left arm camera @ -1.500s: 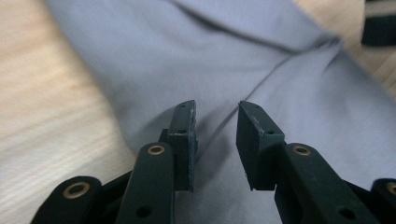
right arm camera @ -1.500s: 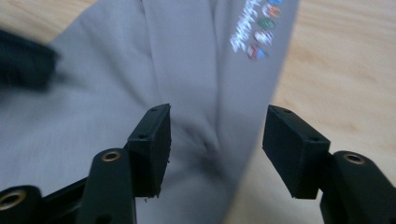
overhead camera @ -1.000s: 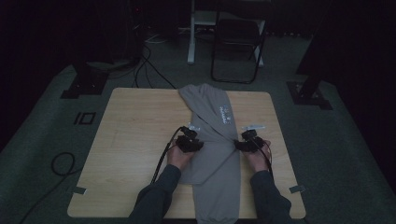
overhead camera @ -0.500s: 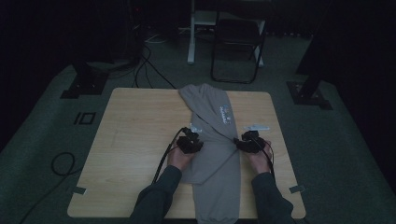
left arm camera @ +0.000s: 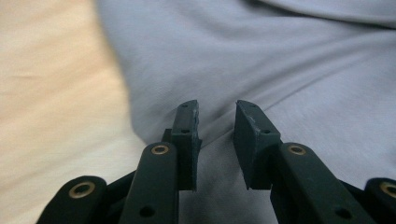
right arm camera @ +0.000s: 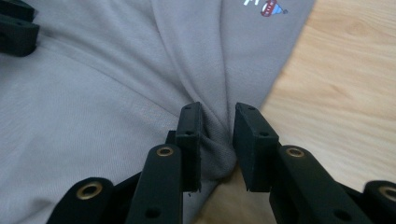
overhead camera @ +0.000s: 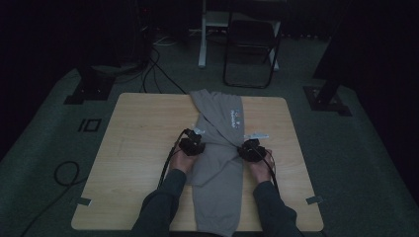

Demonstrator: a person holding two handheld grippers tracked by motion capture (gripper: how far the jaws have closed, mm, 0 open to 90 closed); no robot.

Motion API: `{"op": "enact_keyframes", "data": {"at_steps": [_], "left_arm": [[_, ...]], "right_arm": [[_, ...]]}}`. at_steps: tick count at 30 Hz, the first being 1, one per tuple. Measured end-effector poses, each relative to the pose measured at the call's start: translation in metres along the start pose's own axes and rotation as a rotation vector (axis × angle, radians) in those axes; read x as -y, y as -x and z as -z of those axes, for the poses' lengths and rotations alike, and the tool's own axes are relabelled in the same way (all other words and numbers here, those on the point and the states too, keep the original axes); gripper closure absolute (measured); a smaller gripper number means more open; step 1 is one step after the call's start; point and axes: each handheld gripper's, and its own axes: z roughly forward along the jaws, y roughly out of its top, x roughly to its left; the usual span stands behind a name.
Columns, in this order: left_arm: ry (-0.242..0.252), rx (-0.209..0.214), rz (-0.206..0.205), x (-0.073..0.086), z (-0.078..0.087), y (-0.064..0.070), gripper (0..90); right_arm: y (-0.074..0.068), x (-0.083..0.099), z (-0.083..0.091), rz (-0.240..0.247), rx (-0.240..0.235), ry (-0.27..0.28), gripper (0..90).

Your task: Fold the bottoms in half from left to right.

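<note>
A grey garment (overhead camera: 217, 173) lies lengthwise on the wooden table (overhead camera: 138, 138), reaching from the back middle to the front edge. A small printed logo (overhead camera: 236, 117) marks its far part. My left gripper (overhead camera: 195, 139) sits at the cloth's left edge. In the left gripper view its jaws (left arm camera: 215, 140) stand narrowly apart on the grey cloth (left arm camera: 289, 70), with creases running into the gap. My right gripper (overhead camera: 253, 145) is at the garment's right edge. A bunched fold of cloth (right arm camera: 215, 154) is pinched between its jaws, with bare table (right arm camera: 336, 93) beside it.
A black folding chair (overhead camera: 249, 49) and a white post stand behind the table. Cables (overhead camera: 158, 74) run over the floor at the back left, and dark stand bases (overhead camera: 91, 86) (overhead camera: 326, 96) flank the table. Bare wood lies to either side of the garment.
Both grippers have shifted a little to the left, and the garment's middle is drawn in narrower between them.
</note>
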Motion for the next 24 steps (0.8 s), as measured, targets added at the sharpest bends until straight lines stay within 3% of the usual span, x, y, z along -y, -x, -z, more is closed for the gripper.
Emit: {"op": "enact_keyframes", "data": {"at_steps": [2,3,4,8,11,13,15,16,17,19,20,21,24], "left_arm": [[0.000,0.000,0.000,0.000,0.000,0.000,70.0],[-0.015,-0.065,-0.016,-0.004,-0.002,-0.001,70.2],[-0.026,-0.073,-0.004,-0.006,-0.003,-0.003,70.2],[-0.021,-0.057,0.016,-0.002,-0.001,-0.005,70.4],[-0.011,0.006,0.030,0.007,0.007,-0.005,70.3],[0.000,-0.001,0.015,0.011,0.009,-0.002,70.2],[0.008,-0.010,-0.002,0.013,0.011,0.001,70.2],[0.008,-0.011,-0.017,0.016,0.015,0.004,65.3],[0.012,0.020,-0.012,0.018,0.020,0.003,63.1],[0.043,0.043,-0.008,0.021,0.030,0.000,60.5],[0.043,0.043,-0.008,0.021,0.030,0.000,59.7],[0.079,0.052,0.009,0.026,0.044,-0.008,57.7],[0.085,0.040,0.038,0.033,0.060,-0.027,55.1]], "right_arm": [[-0.003,-0.003,-0.003,-0.001,-0.006,0.001,72.4],[-0.011,-0.008,-0.009,0.006,0.000,0.001,71.9],[-0.013,-0.010,-0.011,0.013,0.007,0.001,71.3],[-0.014,-0.013,-0.013,0.009,0.028,-0.011,63.0],[0.002,-0.010,-0.009,-0.042,0.053,-0.011,59.3],[0.010,-0.007,-0.005,-0.071,0.071,-0.010,57.0],[0.010,-0.007,-0.005,-0.071,0.071,-0.010,57.0],[0.013,-0.005,-0.001,-0.090,0.114,-0.021,57.5],[0.013,-0.005,0.000,-0.091,0.113,-0.020,57.2],[0.014,-0.003,0.006,-0.090,0.090,-0.002,55.2],[0.014,-0.003,0.006,-0.090,0.090,-0.002,55.2],[0.012,-0.001,0.013,-0.070,0.066,0.025,53.4],[0.009,0.005,0.024,-0.034,0.037,0.037,52.4]]}}
